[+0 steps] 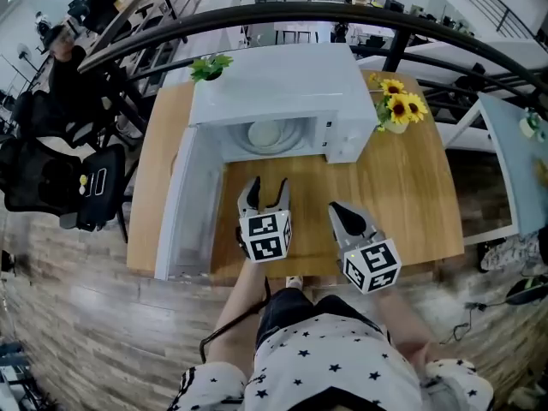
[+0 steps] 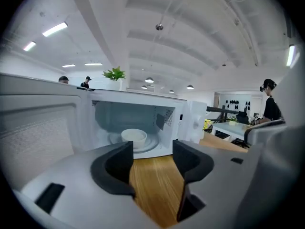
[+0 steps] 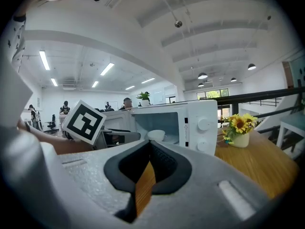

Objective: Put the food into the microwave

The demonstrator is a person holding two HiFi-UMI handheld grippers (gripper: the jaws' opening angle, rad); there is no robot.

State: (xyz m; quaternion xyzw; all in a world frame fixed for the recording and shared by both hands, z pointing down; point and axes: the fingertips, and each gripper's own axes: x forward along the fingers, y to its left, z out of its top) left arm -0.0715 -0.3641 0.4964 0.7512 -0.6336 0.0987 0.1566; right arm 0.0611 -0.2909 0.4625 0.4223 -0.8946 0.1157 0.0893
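The white microwave [image 1: 282, 92] stands at the back of the wooden table [image 1: 411, 195], its door [image 1: 184, 204] swung wide to the left. A white bowl [image 1: 267, 133] sits on the turntable inside; the bowl [image 2: 134, 137] shows straight ahead in the left gripper view, and the bowl [image 3: 156, 135] also shows in the right gripper view. My left gripper [image 1: 264, 191] hovers over the table in front of the cavity, open, with nothing between its jaws [image 2: 152, 149]. My right gripper [image 1: 342, 211] is beside it to the right, shut and empty [image 3: 150, 144].
A vase of sunflowers [image 1: 398, 110] stands on the table right of the microwave. A small green plant [image 1: 210, 67] sits on the microwave's top. A black railing [image 1: 282, 15] curves behind the table, and a black chair [image 1: 60, 187] is at the left.
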